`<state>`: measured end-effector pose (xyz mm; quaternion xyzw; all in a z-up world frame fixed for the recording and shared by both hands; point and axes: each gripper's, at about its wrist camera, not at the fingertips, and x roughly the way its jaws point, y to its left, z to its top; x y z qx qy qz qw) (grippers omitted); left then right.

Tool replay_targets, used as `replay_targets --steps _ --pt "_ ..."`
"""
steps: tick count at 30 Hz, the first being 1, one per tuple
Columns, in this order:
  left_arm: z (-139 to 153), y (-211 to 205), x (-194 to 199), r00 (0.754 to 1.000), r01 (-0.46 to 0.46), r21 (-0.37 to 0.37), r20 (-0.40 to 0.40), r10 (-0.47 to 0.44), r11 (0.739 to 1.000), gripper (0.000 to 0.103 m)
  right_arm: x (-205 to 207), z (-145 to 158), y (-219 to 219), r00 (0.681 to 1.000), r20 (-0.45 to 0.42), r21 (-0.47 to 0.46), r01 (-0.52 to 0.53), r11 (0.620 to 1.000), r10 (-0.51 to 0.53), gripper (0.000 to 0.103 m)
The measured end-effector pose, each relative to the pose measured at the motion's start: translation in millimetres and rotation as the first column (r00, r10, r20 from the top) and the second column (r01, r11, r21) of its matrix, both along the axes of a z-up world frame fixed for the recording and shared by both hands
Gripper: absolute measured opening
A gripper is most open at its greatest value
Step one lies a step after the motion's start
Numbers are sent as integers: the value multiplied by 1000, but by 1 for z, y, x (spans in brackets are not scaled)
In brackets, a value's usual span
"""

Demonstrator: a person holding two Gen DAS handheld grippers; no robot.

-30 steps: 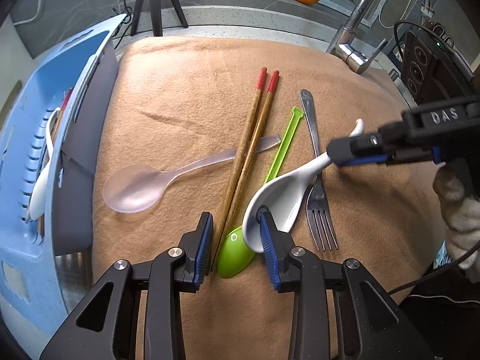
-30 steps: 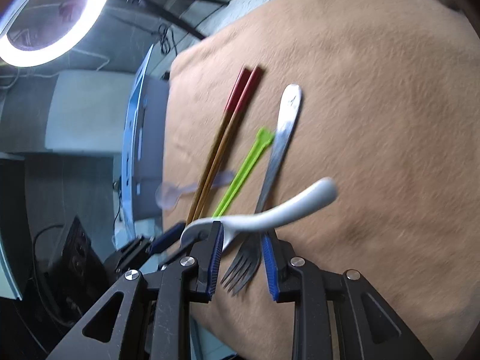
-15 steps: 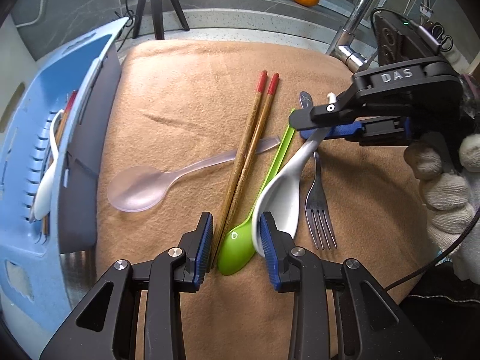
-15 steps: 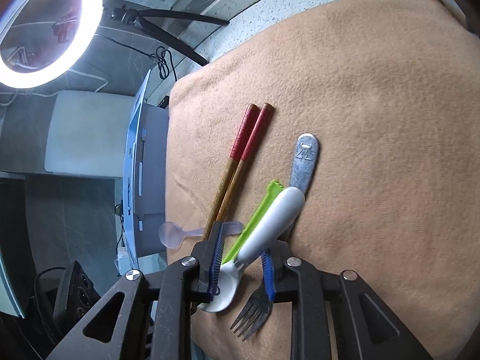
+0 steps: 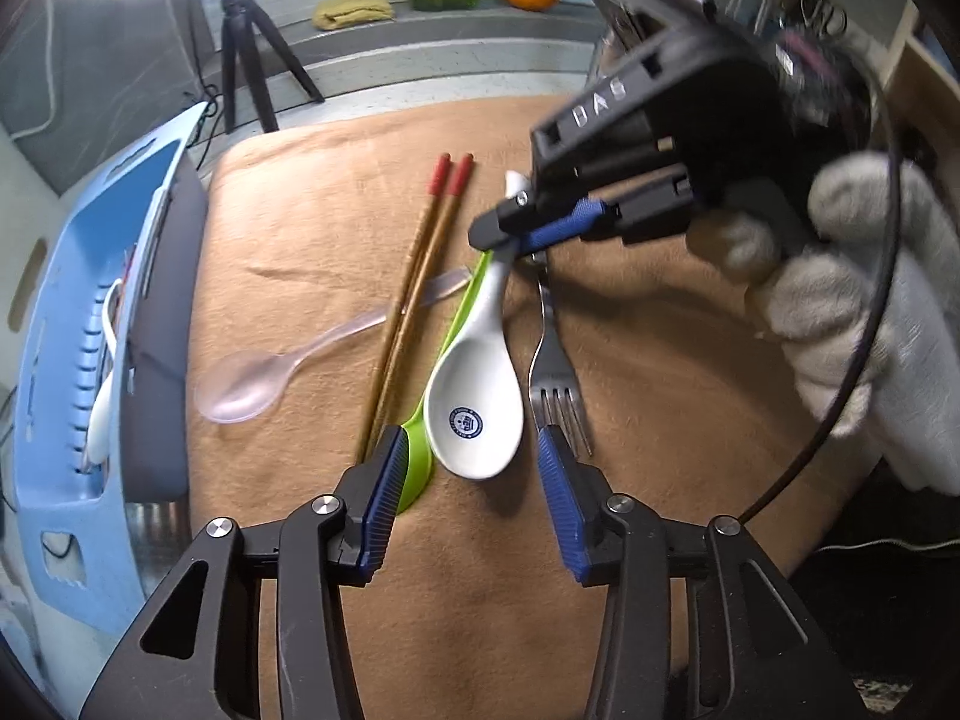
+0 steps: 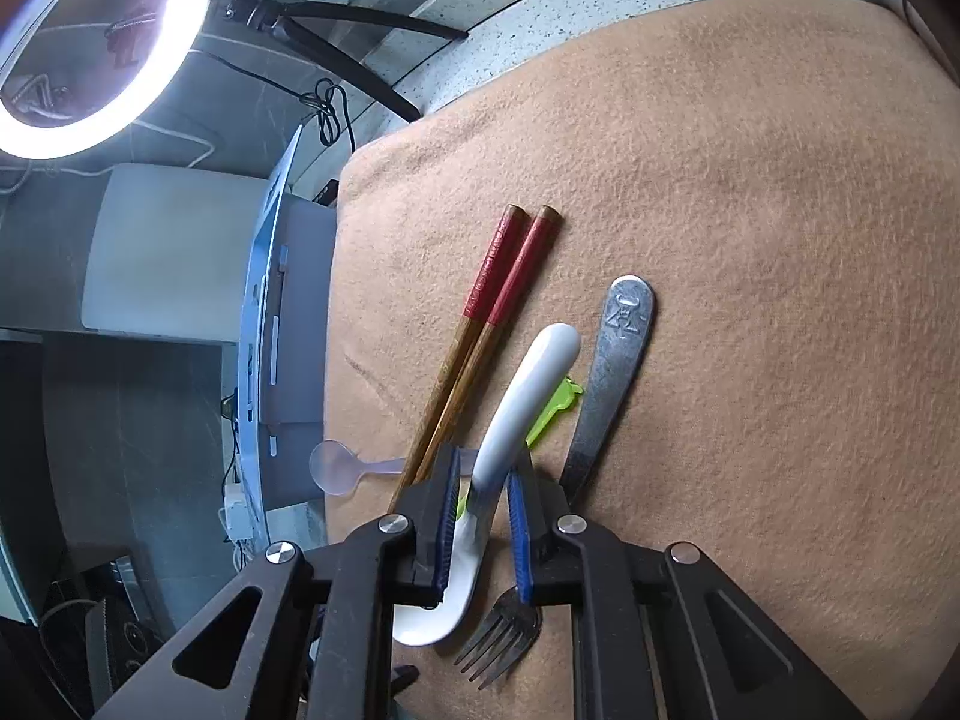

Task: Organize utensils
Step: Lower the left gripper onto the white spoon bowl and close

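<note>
- Now my right gripper (image 6: 480,516) has the white ceramic spoon (image 5: 477,402) by the handle, pads pinched on either side of it; a second ago that spoon lay crosswise with its handle out to the right, and it has since been swung round to lie lengthwise with the other pieces.
- My left gripper (image 5: 468,480), nearly closed beside the bowl a moment back, is now spread wide with the bowl sitting between its fingers, touching neither as far as I can see.
- I read this as a handover or a straightening step: the right side controls the spoon, the left is free to take the bowl or back off.
- The spoon's bowl rests on the tan cloth (image 5: 660,312), just beside the green spoon (image 5: 420,450) on one side and the metal fork (image 5: 555,378) on the other.
- The red-tipped chopsticks (image 5: 414,294) and the clear plastic spoon (image 5: 252,378) remain loose on the cloth.
- The blue rack (image 5: 66,324) at the left edge is well apart from the held spoon.
</note>
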<state>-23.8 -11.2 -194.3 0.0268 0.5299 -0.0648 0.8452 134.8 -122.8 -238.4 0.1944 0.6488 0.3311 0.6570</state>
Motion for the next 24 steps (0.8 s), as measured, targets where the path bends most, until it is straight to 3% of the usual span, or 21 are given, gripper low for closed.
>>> replay_targets --steps 9,14,24 --pt "-13 4 10 1000 -13 -18 -25 12 1000 43 2 -3 4 1000 -2 3 -15 1000 15 11" --pt "-16 6 13 1000 -19 -46 -22 18 999 38 3 -5 6 1000 -8 6 -20 1000 20 10" --pt "-5 11 4 999 -42 -102 -4 42 994 37 0 7 6 1000 -4 20 -25 999 25 9"
